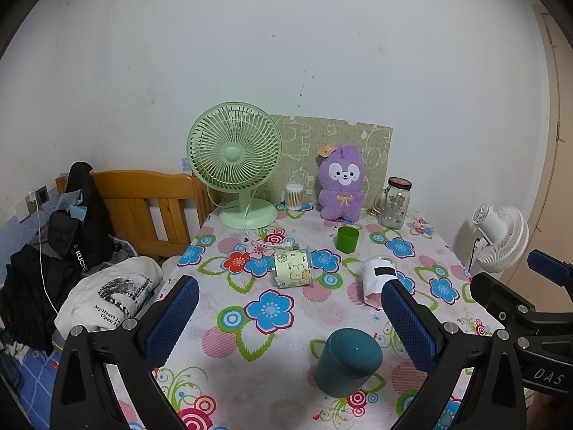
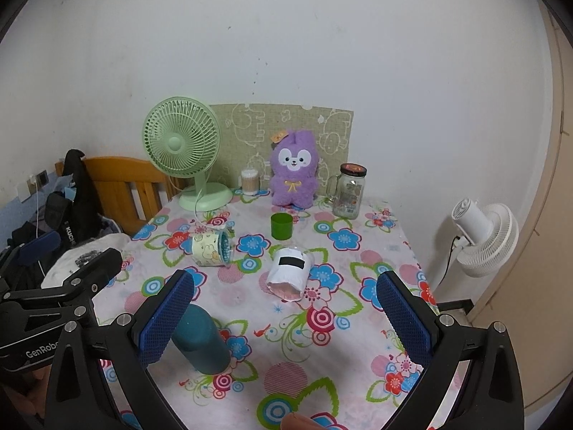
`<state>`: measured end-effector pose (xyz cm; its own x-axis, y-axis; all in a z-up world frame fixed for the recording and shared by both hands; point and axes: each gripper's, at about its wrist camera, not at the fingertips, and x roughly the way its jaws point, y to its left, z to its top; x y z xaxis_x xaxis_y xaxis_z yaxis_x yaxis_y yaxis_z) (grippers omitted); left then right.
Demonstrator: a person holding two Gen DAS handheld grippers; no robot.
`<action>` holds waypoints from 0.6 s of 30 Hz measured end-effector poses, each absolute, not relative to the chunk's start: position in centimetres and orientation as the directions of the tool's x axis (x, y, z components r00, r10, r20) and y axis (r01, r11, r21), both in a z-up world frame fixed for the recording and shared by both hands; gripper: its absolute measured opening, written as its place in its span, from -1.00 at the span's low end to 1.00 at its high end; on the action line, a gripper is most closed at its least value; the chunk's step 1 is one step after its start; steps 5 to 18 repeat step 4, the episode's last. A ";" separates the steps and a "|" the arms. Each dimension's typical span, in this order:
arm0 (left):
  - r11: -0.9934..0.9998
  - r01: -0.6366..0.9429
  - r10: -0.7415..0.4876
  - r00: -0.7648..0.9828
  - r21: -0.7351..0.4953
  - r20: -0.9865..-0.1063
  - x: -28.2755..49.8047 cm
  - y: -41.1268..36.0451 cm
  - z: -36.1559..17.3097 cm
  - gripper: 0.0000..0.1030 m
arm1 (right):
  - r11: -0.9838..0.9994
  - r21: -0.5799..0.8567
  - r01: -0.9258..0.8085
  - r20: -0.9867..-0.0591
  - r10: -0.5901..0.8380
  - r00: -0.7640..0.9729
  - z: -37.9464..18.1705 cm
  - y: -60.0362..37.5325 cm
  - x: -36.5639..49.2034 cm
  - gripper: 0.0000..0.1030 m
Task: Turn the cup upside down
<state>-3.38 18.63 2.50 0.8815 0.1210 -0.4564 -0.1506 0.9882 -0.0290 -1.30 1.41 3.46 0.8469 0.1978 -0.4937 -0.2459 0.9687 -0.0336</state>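
Counter (image 1: 229, 354) with floral cloth, clutter pushed to far edge, near half free for working. Teal cup (image 1: 346, 362) already base-up, rim down, near front edge. Left gripper (image 1: 290, 317) jaws spread wide, cup between and just below, untouched. Right gripper (image 2: 284, 313) jaws spread, empty, cup beside left jaw.

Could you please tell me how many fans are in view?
2: a green fan on the table's far left corner, and a white fan beside the table on the right. None seems hidden.

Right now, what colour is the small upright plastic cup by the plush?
Green; clearest in right wrist view.
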 end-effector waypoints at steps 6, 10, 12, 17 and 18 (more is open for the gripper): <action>0.988 -0.150 0.122 0.882 -0.025 -0.454 -3.3 18.5 2.6 1.00 | 0.969 -0.033 -0.246 -0.493 0.198 0.847 3.6 1.5 -1.3 0.99; 0.988 -0.150 0.122 0.882 -0.025 -0.454 -3.3 18.5 2.6 1.00 | 0.969 -0.033 -0.246 -0.493 0.198 0.847 3.6 1.5 -1.3 0.99; 0.988 -0.150 0.122 0.882 -0.025 -0.454 -3.3 18.5 2.6 1.00 | 0.969 -0.033 -0.246 -0.493 0.198 0.847 3.6 1.5 -1.3 0.99; 0.988 -0.150 0.122 0.882 -0.025 -0.454 -3.3 18.5 2.6 1.00 | 0.969 -0.033 -0.246 -0.493 0.198 0.847 3.6 1.5 -1.3 0.99; 0.988 -0.150 0.122 0.882 -0.025 -0.454 -3.3 18.5 2.6 1.00 | 0.969 -0.033 -0.246 -0.493 0.198 0.847 3.6 1.5 -1.3 0.99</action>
